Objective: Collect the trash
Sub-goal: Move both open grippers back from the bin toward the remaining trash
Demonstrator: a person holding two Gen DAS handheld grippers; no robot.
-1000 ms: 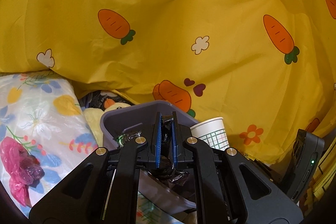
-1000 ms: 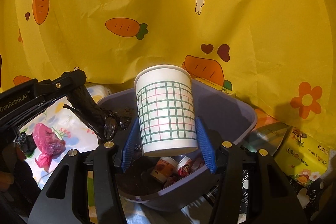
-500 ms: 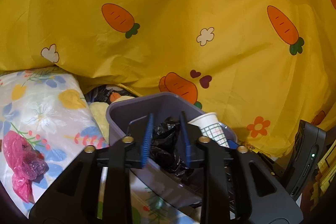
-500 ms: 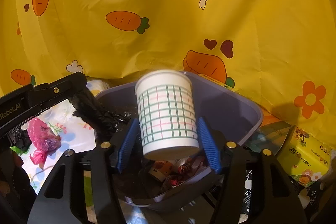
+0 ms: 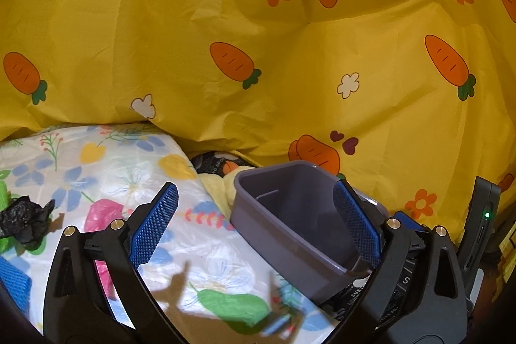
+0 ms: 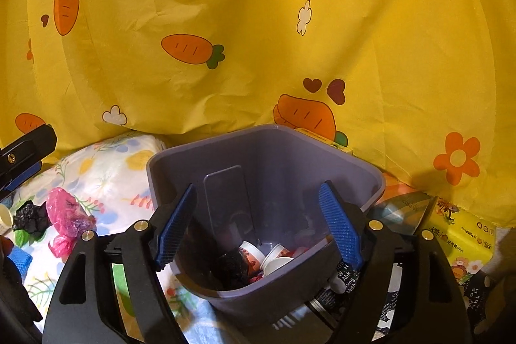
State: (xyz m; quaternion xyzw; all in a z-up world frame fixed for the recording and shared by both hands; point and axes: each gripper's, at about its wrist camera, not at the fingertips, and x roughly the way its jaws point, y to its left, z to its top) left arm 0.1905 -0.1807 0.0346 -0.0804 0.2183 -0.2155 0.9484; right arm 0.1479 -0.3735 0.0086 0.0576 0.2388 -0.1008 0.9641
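Blue ribbed pads line both pairs of tongs, and both pairs stand spread wide with nothing between them. The right gripper (image 6: 258,221) hangs over the mouth of the grey bin (image 6: 354,163), its pads framing the opening. Down at the bottom of that bin lie small paper cups (image 6: 277,260) with red print and a dark crumpled wad (image 6: 230,271) beside them. A flat raised panel runs down the bin's far inner wall.

The left gripper (image 5: 254,224) sits to the bin's left side; its right pad overlaps the grey bin (image 5: 290,215) in view, while its left pad hangs above the floral sheet (image 5: 106,157). From this side the bin's floor is hidden by its near wall.

On the floral sheet, still outside the bin, lie a crumpled pink plastic bag (image 6: 66,215) and, just beside it on the left, a black crumpled wrapper (image 6: 29,216). The left view shows the same black wrapper (image 5: 24,220) near the frame's left edge and the pink bag (image 5: 103,211) partly behind the left finger.

Right of the bin a yellow printed packet (image 6: 461,237) lies on the surface, with a shiny foil pouch (image 6: 403,208) between it and the bin. A yellow cloth with carrots (image 6: 290,37) and flowers rises behind everything.
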